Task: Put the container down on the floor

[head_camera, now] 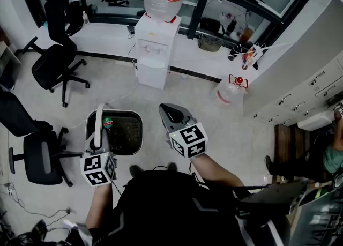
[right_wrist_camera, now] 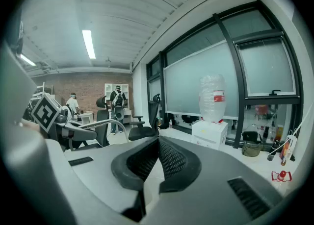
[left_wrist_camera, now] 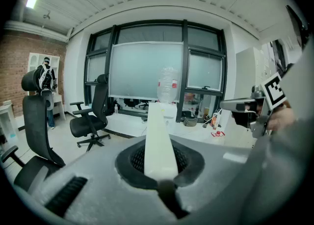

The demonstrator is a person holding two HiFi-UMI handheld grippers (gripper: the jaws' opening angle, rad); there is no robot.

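Container (head_camera: 127,132), a dark mesh bin with a pale arched handle (head_camera: 98,124), sits directly below and just ahead of the left tool (head_camera: 98,144). That tool is clamped tight on the handle, and in the left gripper view the white band runs straight out from between its closed jaws. From above I cannot tell whether the bin's base touches the floor (head_camera: 214,132). A small red and green item (head_camera: 109,123) lies inside, at the corner nearest the left tool. The right tool (head_camera: 167,112) is level with the left one, just right of the bin and clear of it, its jaws drawn narrow with the tips meeting on nothing. Well ahead of both tools stands a white water dispenser (head_camera: 155,52), with an office chair (head_camera: 53,65) far to the left.
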